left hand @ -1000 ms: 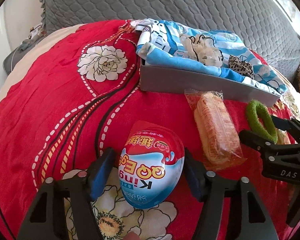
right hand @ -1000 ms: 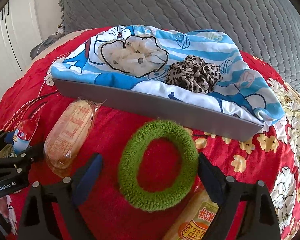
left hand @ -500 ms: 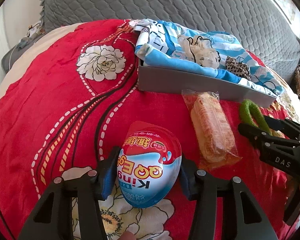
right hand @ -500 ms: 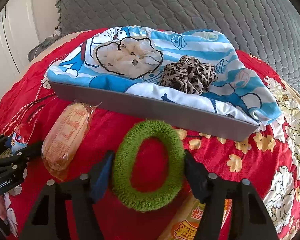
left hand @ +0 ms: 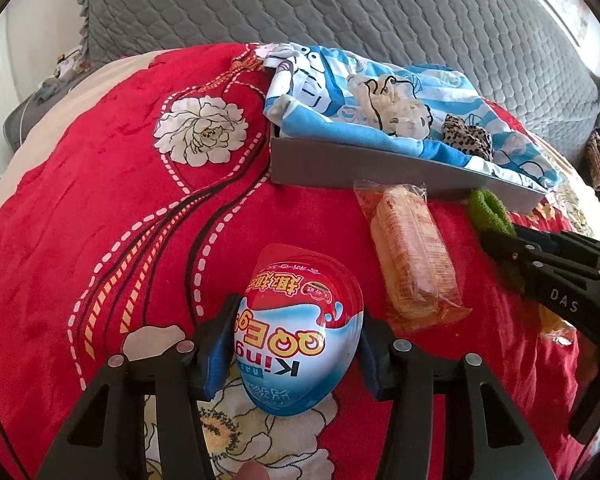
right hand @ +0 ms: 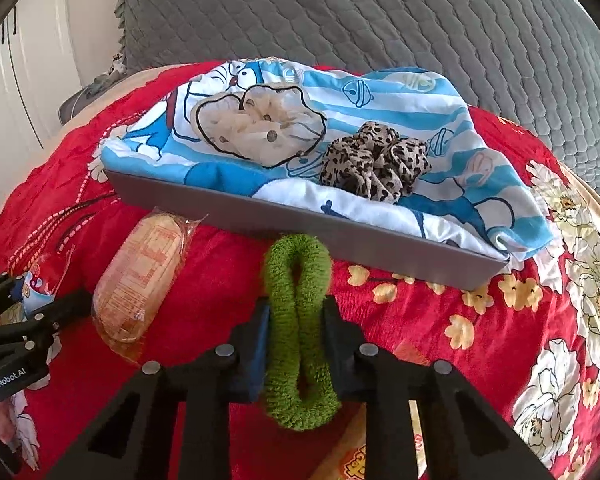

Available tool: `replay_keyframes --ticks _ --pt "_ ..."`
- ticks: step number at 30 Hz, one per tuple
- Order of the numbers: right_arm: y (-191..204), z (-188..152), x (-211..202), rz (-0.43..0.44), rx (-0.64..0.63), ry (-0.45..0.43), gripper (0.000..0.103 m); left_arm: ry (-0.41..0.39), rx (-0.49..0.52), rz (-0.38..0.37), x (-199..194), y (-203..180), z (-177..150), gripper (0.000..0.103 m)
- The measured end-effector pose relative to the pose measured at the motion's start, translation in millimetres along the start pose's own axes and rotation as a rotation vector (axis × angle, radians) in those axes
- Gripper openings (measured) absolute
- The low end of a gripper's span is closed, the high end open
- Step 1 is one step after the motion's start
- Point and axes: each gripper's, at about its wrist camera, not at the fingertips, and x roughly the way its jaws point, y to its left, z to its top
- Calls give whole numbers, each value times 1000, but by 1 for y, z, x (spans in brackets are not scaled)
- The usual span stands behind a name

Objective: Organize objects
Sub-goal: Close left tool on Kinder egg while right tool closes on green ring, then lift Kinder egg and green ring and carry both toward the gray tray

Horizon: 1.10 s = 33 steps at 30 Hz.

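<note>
My left gripper [left hand: 298, 346] is shut on an egg-shaped snack pack [left hand: 300, 320], red and blue with a white band, which rests on the red floral blanket [left hand: 100, 220]. My right gripper [right hand: 296, 320] is shut on a green fuzzy scrunchie [right hand: 296, 272], squeezed into a narrow loop just in front of the grey tray [right hand: 260, 216]. The tray is lined with a blue cartoon cloth [right hand: 400, 112]. On the cloth lie a cream scrunchie [right hand: 260, 124] and a leopard scrunchie [right hand: 376, 164]. The left wrist view shows the right gripper's fingers [left hand: 540, 264] at the right edge, behind the green scrunchie [left hand: 486, 208].
A wrapped orange cake pack [right hand: 140, 276] lies on the blanket between the two grippers, close to the tray's front wall. A yellow snack pack [right hand: 356, 464] peeks out under the right gripper. A grey quilted headboard [right hand: 340, 12] rises behind the tray.
The left jaws closed in onto the egg pack. The right jaws closed on the green scrunchie, pressing its round ring into a narrow loop. Neither hand shifted.
</note>
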Motion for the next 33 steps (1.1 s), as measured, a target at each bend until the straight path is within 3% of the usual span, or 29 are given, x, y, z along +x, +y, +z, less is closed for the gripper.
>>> replay_keyframes --ticks 21,33 --pt "4 11 -40 82 19 -65 25 -33 6 4 -34 -9 6 53" --pt "3 9 -66 88 24 -97 25 -63 14 9 -62 -22 9 53"
